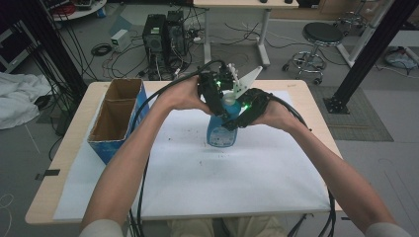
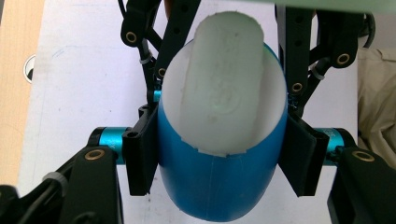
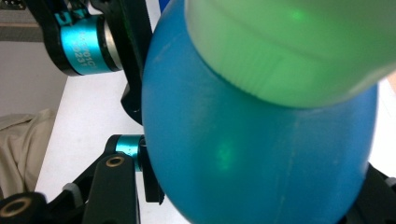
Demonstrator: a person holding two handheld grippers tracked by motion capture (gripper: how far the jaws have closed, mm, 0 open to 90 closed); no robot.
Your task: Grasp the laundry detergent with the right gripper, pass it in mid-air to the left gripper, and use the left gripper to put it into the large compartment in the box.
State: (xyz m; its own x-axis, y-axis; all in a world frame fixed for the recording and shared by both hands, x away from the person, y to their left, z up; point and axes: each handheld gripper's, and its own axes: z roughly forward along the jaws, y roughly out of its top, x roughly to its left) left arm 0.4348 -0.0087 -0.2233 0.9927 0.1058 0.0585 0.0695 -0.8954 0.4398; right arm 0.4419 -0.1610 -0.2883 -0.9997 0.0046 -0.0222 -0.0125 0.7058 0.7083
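A blue plastic bottle [image 1: 222, 132] with a white cap [image 1: 229, 99] stands on the white sheet [image 1: 237, 182] at the table's middle. My left gripper [image 1: 216, 101] comes at its upper part from the left, and my right gripper [image 1: 243, 114] from the right. In the left gripper view the two black pads [image 2: 140, 156] press the bottle [image 2: 219, 186] on both sides, below the white cap [image 2: 224, 88]. In the right gripper view the bottle [image 3: 243, 154] bulges between the jaws of my right gripper [image 3: 257, 191], with the cap [image 3: 299, 42] tinted green by a light.
An open cardboard box with blue sides [image 1: 116, 118] stands at the table's left. Cables trail from both grippers toward the front edge. Beyond the table, on the floor, are computer towers [image 1: 163, 34], loose cables and a round stool [image 1: 321, 37].
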